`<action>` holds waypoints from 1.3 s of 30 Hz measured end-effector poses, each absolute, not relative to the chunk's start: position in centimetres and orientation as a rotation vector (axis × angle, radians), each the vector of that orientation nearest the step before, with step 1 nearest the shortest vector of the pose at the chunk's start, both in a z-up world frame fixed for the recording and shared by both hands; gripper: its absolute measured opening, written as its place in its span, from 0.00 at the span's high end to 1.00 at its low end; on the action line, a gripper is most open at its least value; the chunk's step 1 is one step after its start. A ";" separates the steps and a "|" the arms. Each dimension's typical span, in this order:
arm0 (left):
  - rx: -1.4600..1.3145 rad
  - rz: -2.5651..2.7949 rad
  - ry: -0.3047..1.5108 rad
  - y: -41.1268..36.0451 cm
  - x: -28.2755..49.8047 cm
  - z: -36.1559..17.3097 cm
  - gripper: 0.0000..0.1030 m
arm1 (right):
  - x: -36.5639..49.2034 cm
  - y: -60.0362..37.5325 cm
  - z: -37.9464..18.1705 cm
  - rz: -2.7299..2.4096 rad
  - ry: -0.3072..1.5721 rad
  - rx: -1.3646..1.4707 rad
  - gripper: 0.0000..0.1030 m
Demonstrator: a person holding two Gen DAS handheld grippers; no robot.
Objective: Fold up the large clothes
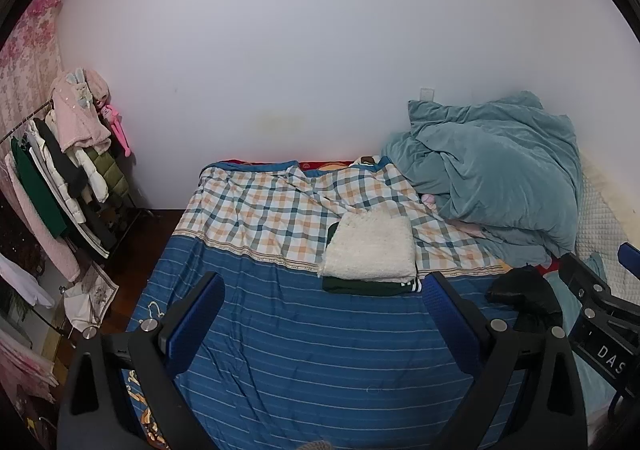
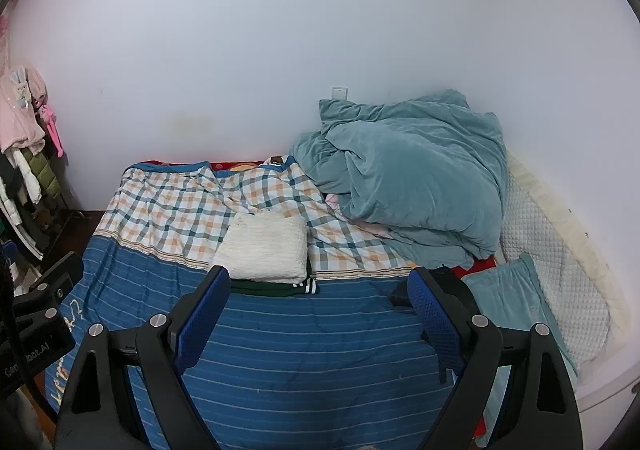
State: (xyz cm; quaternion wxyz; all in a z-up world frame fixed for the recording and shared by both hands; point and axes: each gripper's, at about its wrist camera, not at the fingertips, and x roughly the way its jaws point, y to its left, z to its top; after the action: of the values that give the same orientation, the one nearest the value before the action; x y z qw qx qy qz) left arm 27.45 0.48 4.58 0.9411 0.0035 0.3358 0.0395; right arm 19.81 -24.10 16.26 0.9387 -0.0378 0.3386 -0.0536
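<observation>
A rack [image 1: 60, 185] of hanging clothes stands far left, beside the bed [image 1: 304, 350]. The left gripper [image 1: 324, 314] hovers over the blue striped sheet, jaws spread, pinching nothing. Mid-bed, 2 folded garments are stacked: a white fleece [image 1: 370, 246] on a dark green one [image 1: 368, 286]. The right gripper [image 2: 320, 306] is spread too, empty. A teal duvet [image 2: 412, 173] is heaped at right.

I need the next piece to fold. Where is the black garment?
The black garment lies on the bed's right side in both views, at the blue striped sheet's edge, below the teal duvet, right of the folded white fleece.
</observation>
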 end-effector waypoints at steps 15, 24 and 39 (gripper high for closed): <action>0.010 0.080 0.678 0.3 27.5 4.8 0.02 | 19.6 -24.2 16.3 -0.105 0.693 -0.070 0.11; 0.012 0.078 0.676 0.2 27.6 5.1 0.02 | 20.1 -24.2 16.4 -0.100 0.692 -0.069 0.11; 0.016 0.078 0.675 0.1 27.4 5.3 0.02 | 20.0 -23.4 16.3 -0.092 0.693 -0.068 0.11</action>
State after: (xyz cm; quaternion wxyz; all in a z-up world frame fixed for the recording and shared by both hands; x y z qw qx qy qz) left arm 27.37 0.12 5.27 0.9428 0.0077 0.3311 0.0382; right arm 19.95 -23.40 16.26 0.9389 -0.0331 0.3396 -0.0449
